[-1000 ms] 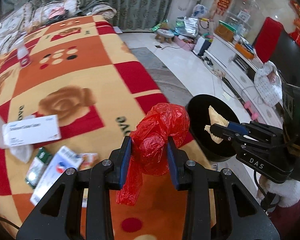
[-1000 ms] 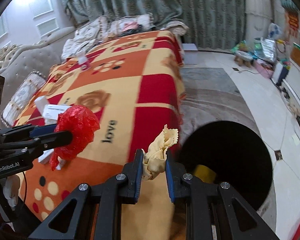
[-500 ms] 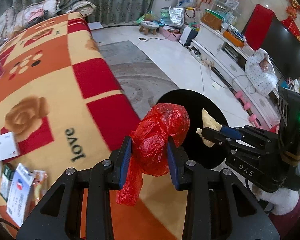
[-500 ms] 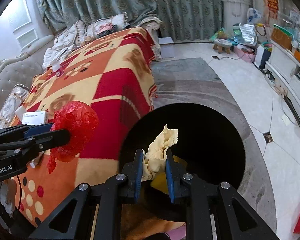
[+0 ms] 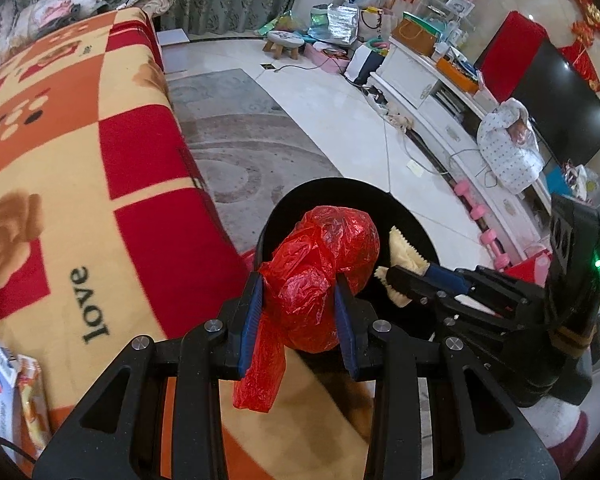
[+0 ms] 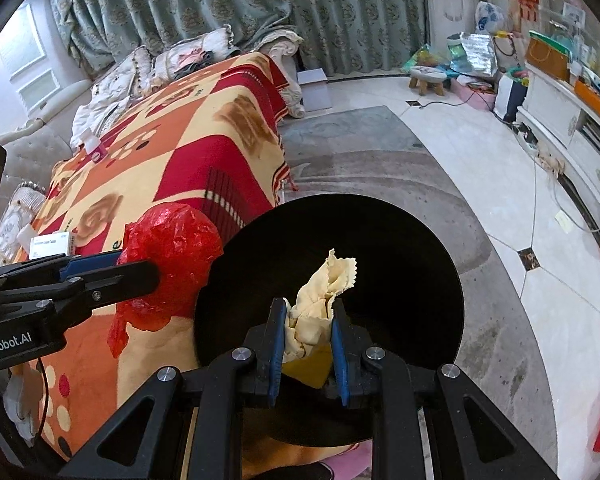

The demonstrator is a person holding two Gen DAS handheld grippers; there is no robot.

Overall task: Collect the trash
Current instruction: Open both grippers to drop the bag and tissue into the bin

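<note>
While both tools hang beside the blanket-covered bed point(image 5: 80, 168), the left gripper point(image 5: 298, 306) is clamped on a crumpled red plastic bag point(image 5: 320, 276), a loose tail of film drooping below its fingers. The right gripper point(image 6: 308, 334) pinches a cream scrap of paper with zigzag edges point(image 6: 324, 296) between its blue pads point(image 6: 277, 332). The scrap sits over the mouth of the round black bin point(image 6: 400, 240) on the floor; the bag is at the bin's rim, on the bed side. Something yellow point(image 6: 306, 368) lies inside the bin, possibly packaging; too dark to identify. Flat packets point(image 5: 4, 396) rest on the blanket.
</note>
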